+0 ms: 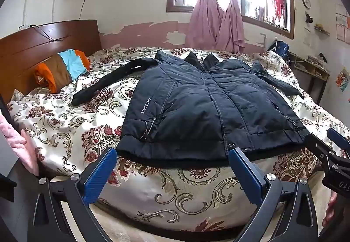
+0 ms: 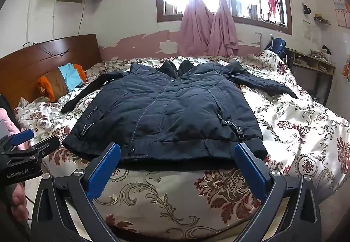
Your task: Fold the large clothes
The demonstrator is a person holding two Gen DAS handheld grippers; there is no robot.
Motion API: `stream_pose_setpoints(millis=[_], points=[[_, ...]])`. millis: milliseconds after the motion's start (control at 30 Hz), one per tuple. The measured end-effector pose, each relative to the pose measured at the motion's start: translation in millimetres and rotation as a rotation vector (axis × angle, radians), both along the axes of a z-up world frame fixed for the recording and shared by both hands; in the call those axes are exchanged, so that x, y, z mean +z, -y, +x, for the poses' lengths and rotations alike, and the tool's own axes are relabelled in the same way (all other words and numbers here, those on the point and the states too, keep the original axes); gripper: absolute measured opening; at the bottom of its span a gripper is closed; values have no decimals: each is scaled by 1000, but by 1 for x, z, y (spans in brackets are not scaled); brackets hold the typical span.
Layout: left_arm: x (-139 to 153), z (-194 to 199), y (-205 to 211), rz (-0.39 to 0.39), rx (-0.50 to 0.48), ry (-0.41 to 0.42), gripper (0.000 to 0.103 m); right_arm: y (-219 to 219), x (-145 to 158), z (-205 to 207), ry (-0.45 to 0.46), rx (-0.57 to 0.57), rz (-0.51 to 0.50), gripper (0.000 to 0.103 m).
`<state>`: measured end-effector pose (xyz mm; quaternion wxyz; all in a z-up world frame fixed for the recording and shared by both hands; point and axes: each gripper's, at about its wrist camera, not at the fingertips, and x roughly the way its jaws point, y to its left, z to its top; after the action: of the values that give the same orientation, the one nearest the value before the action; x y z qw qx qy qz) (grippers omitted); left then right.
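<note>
jacket [image 1: 203, 106] hem nearest, collar far

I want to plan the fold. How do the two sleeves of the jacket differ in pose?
The left sleeve lies long and almost straight toward the striped pillow. The right sleeve angles toward the desk side and looks shorter in both views. Both are dark and rest flat on the floral quilt.

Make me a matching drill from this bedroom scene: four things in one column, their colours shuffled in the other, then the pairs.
Things:
1. jacket
2. curtains
3. headboard
4. left tongs pads

Colours:
A. pink
B. blue
C. dark navy
D. reddish-brown wood

Pairs: 1-C, 2-A, 3-D, 4-B
</note>
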<state>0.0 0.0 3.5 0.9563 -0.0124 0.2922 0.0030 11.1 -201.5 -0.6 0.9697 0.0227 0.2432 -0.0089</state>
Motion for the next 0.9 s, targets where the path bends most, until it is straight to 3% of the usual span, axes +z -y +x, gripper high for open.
stream_pose_setpoints(millis=[900], points=[[0,-3,2,5,4,10,103,-1,0,0,-9,-1,-5,102]])
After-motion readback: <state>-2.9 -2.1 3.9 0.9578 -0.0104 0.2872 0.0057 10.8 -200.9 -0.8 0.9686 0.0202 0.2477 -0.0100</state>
